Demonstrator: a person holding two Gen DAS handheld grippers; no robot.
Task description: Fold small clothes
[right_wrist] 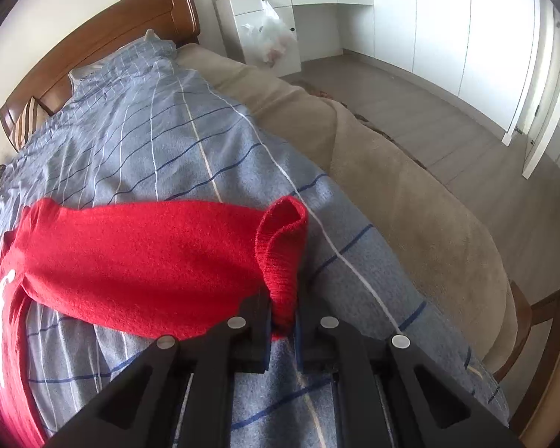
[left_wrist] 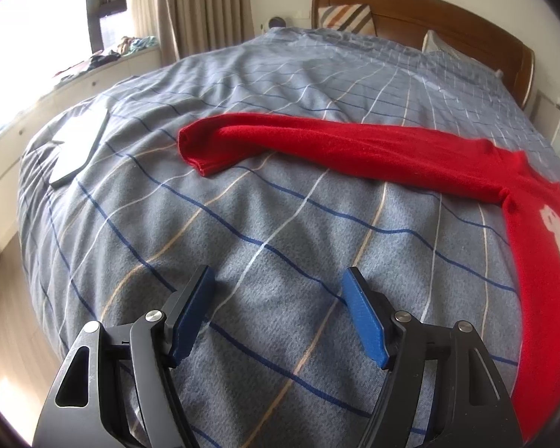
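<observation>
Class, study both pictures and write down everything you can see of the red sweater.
The red sweater is a soft, fuzzy knit with a white print on its body. It lies spread on the checked quilt. One long sleeve stretches flat across the bed, its cuff free. The other sleeve is lifted off the quilt, its ribbed cuff pinched in the shut jaws of the right gripper. The left gripper hangs open, apart from it.

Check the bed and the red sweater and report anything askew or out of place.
Nothing damaged or spilled. The red sweater lies unfolded across the plaid duvet, one sleeve stretched out flat. The right gripper pinches the other sleeve's cuff; the left gripper hangs open. A flat grey tablet-like slab sits near the bed's edge.
</observation>
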